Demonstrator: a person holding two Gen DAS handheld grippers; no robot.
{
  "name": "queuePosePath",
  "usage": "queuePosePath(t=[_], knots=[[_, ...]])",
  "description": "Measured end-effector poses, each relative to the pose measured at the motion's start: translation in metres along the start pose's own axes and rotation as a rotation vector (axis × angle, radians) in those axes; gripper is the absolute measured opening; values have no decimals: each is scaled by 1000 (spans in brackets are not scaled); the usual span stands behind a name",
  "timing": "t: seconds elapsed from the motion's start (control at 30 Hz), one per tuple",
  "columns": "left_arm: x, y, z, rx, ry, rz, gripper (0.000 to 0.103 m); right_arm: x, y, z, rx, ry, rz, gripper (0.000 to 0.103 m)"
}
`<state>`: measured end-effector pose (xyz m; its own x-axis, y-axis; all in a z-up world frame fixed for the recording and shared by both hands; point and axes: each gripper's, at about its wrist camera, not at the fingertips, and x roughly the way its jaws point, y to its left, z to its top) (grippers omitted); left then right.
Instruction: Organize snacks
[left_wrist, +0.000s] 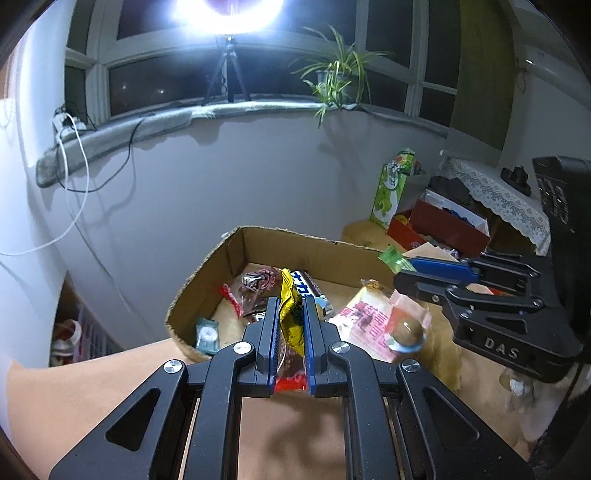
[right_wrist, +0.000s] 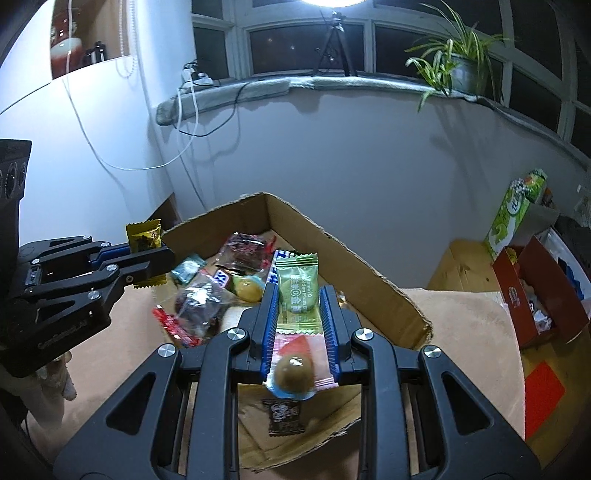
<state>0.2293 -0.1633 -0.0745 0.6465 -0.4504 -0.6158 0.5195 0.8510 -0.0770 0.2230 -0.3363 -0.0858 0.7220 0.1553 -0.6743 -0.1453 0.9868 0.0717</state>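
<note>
My left gripper (left_wrist: 291, 302) is shut on a yellow snack packet (left_wrist: 290, 314), held upright over the near rim of an open cardboard box (left_wrist: 229, 258). The box (right_wrist: 332, 236) holds several wrapped snacks (right_wrist: 207, 302). My right gripper (right_wrist: 300, 295) is shut on a green candy packet (right_wrist: 297, 291); a pink packet with a brown ball (right_wrist: 295, 365) sits between the same pads, nearer the camera. In the left wrist view the right gripper (left_wrist: 406, 269) hovers at the box's right side with the green packet (left_wrist: 393, 256). In the right wrist view the left gripper (right_wrist: 155, 254) carries the yellow packet (right_wrist: 144, 236).
A dark wrapper (right_wrist: 284, 417) lies on a cardboard flap under my right gripper. A red box (left_wrist: 443, 225) and a green carton (left_wrist: 389, 192) stand to the right. The box rests on a peach cloth (right_wrist: 461, 325). A white wall and windowsill with a plant (left_wrist: 332, 77) lie behind.
</note>
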Motion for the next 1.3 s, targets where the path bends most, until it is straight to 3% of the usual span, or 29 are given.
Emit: queuePosePath(t=[0.7,0.77,0.83,0.87,0.93,1.0,1.1,1.2,1.3], knots=[[19,-4,11,-1,37,39,11,15,-16,-10,20,48,-11,25],[18,-3,11,-1,34,43,11,17,-12,-11,5,55,-19,30],[18,-3,11,0,33,50,15,18,-9,-12,-12,59,-21,50],[18,-3,11,0,33,52,17,17,-8,-13,-19,57,-25,54],[18,-3,11,1,30,58,35,17,-8,-14,-29,55,-32,58],[19,-2,10,2,30,61,43,17,-8,-14,-29,59,-34,61],[20,-2,10,6,37,65,44,19,-9,-15,-35,61,-50,75],[22,0,9,1,42,69,55,19,-9,-15,-42,60,-62,77],[21,1,8,-3,46,73,59,17,-10,-15,-40,47,-75,88]])
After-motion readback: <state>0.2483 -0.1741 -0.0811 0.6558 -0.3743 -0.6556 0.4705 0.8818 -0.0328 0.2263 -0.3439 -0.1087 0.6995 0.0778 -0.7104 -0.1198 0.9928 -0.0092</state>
